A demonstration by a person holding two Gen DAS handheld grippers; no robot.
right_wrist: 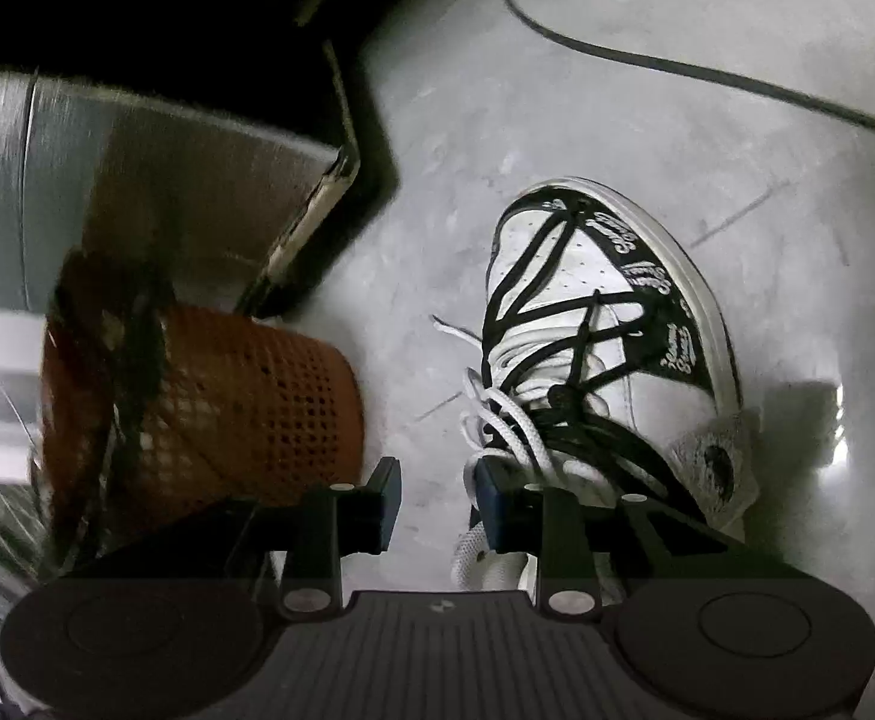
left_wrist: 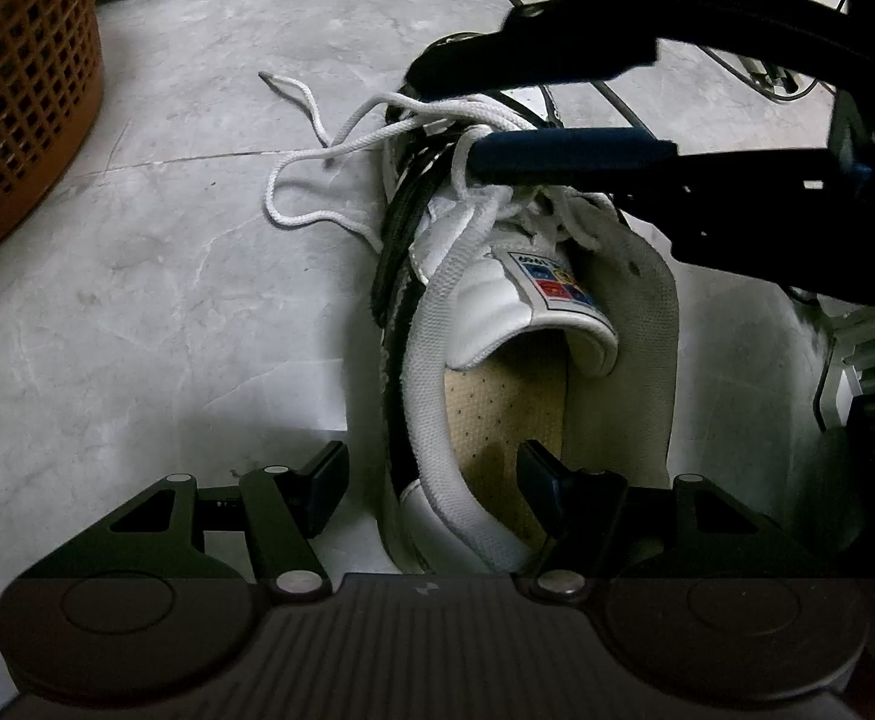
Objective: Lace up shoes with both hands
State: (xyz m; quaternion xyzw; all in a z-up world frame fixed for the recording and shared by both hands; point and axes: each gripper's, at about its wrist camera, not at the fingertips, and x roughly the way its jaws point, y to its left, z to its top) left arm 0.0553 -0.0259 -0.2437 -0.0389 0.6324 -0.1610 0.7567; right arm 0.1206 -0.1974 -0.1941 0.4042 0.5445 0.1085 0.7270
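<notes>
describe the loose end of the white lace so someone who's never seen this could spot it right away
Start at the white and black sneaker standing on the grey floor, right of the orange mesh basket. From its eyelets the white lace loops out over the floor toward the basket. Its loose end lies farthest out, capped by a dark tip, unlike the loops nearer the shoe.

In the left wrist view the shoe (left_wrist: pixel 533 324) stood on the floor (left_wrist: pixel 137 300) at centre, its opening toward the lower edge. Its lace (left_wrist: pixel 317 144) trailed off to the left onto the floor. A basket (left_wrist: pixel 17 96) sat at the upper left, well apart. In the right wrist view the basket (right_wrist: pixel 209 408) lay left of the shoe (right_wrist: pixel 605 324), and a cable (right_wrist: pixel 677 66) crossed the upper right.
</notes>
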